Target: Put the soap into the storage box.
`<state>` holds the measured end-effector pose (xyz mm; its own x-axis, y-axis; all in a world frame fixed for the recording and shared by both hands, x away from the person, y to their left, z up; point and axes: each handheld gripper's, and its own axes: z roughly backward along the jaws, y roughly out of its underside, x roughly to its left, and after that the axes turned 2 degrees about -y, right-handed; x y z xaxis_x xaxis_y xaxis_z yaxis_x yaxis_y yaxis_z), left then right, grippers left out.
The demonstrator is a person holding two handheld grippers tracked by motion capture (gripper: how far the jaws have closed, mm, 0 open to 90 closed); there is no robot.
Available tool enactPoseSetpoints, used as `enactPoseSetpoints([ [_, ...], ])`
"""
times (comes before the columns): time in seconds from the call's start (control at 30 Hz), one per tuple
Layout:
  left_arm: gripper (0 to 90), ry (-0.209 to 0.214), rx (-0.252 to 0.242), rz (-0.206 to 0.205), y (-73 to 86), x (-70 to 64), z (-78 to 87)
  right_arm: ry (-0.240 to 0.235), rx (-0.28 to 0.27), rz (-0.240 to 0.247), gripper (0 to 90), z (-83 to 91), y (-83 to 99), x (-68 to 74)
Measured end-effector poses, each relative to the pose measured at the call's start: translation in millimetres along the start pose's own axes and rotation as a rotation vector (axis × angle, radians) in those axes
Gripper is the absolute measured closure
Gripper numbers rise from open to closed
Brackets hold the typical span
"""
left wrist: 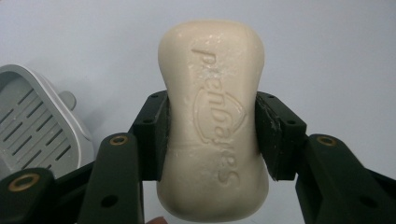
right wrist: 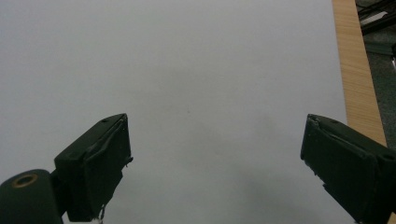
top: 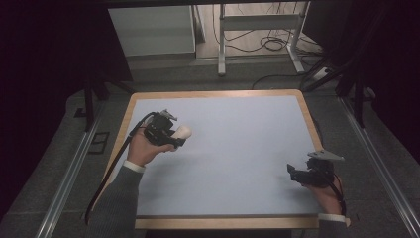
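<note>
Left gripper (top: 174, 133) over left side of table (top: 218, 93), clamped on cream soap bar (left wrist: 214, 116), jaws pressing its two long sides near the middle. Embossed lettering on top face of soap, bar sticking out past jaw tips. Same soap seen pale at gripper front in high view (top: 183, 131), held above light blue mat (top: 237, 148). Grey slotted soap dish (left wrist: 37, 123) at left edge of left gripper view, lying on mat, beside and apart from the soap. Left hand (top: 143, 148) wrapped round gripper body, grey sleeve (top: 116, 198) behind it, cable trailing off left table edge. Right gripper (right wrist: 215, 168) near right front corner of table, jaws spread wide, nothing between them, bare mat beneath. Wooden table edge at right of right gripper view.
</note>
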<state>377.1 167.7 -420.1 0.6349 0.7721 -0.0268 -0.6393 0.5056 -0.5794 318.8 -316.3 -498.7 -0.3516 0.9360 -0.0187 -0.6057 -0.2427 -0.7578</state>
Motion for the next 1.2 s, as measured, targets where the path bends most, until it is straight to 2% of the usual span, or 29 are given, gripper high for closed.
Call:
enactPoseSetpoints([
  [0.7,49.4,-0.031,0.025,0.044,-2.5,21.5,-3.8,-0.001,-0.002,-0.008,8.3,0.1,0.4,-0.6],
  [0.9,49.4,-0.016,0.026,0.060,-4.3,27.2,-5.8,0.000,0.001,-0.006,8.2,-0.4,0.7,-1.0],
  [1.2,49.4,-0.047,0.027,0.088,-6.1,37.5,-8.6,0.000,0.002,-0.009,8.2,-0.3,0.7,-1.3],
])
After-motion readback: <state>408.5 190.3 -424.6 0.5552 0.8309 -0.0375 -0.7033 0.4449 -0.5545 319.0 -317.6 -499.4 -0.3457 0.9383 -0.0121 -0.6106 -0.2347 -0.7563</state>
